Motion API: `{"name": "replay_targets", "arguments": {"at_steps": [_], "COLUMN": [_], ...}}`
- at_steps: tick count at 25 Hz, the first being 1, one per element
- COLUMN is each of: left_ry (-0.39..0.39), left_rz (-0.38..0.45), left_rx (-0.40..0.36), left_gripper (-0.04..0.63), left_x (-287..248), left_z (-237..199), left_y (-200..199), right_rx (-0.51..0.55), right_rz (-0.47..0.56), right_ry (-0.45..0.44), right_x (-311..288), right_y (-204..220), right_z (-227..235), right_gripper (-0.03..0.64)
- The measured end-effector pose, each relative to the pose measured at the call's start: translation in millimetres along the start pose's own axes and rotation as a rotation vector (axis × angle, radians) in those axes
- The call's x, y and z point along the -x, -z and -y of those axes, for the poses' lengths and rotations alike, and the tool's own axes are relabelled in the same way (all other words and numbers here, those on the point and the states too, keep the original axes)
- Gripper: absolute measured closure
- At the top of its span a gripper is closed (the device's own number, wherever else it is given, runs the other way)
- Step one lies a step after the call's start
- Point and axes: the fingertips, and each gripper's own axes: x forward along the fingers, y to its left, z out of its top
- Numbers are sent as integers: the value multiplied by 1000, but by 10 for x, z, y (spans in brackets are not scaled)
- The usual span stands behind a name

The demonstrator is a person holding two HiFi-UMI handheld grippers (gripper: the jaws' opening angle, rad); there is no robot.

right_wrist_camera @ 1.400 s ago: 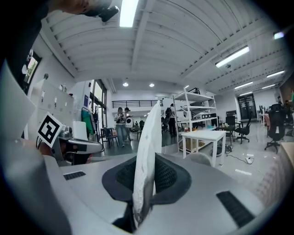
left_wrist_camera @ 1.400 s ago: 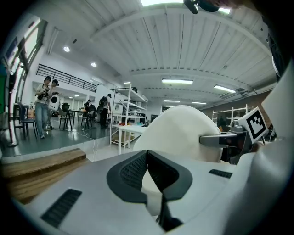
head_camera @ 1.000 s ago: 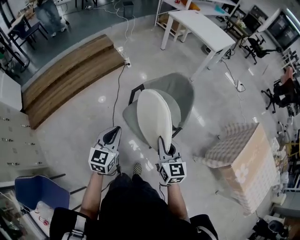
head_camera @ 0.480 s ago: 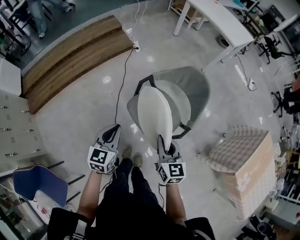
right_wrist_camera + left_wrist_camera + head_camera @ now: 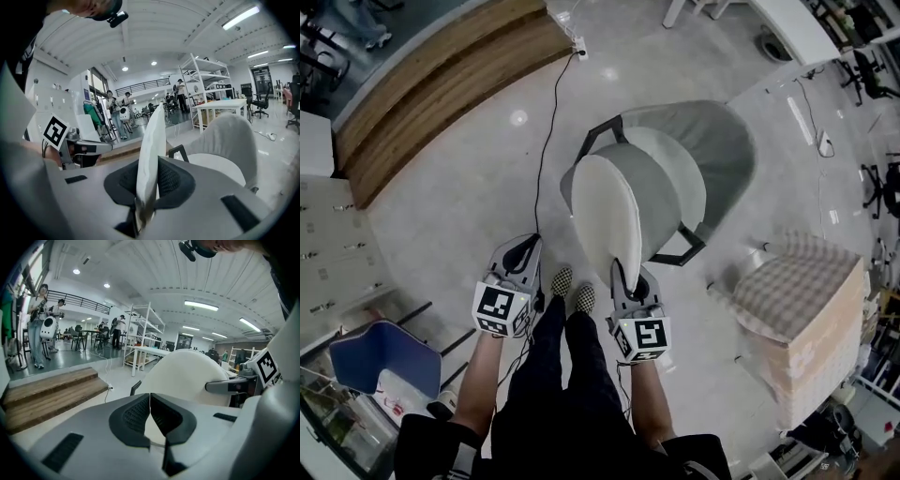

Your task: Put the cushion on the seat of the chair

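A grey shell chair point(image 5: 722, 141) with a pale seat point(image 5: 680, 178) and black armrests stands in front of me. A white round cushion point(image 5: 602, 220) stands on edge over the seat's near left rim. My right gripper point(image 5: 623, 274) is shut on the cushion's lower edge. In the right gripper view the cushion point(image 5: 152, 140) rises edge-on from between the jaws of the right gripper point(image 5: 149, 185), with the chair point(image 5: 227, 140) to its right. My left gripper point(image 5: 525, 253) hangs to the cushion's left, shut and empty. In its own view the left gripper point(image 5: 150, 401) has its pads together, the cushion point(image 5: 187, 376) beyond.
A cardboard box under a checked cloth point(image 5: 797, 309) stands right of the chair. Wooden steps point(image 5: 441, 66) run across the upper left, and a black cable point(image 5: 546, 122) trails from them towards the chair. A blue chair point(image 5: 375, 361) is at the lower left. My checkered shoes point(image 5: 572, 286) are between the grippers.
Both grippers and the cushion have come down towards the chair, which now looks larger and nearer. The cushion stays gripped on edge; the left gripper stays shut.
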Motion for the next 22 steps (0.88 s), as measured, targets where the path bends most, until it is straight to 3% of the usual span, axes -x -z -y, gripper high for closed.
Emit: {"name": "replay_targets", "arguments": {"at_steps": [22], "left_ry": [31], "left_rz": [-119], "left_rx": [64], "left_gripper": [572], "left_x": [-590], "left_z": [-92], "left_y": [900], "right_rx": [-64], "right_rz": [-119], "right_ry": [-20], "right_x": [-534], "right_y": [937], "right_z": [248], "right_gripper": [557]}}
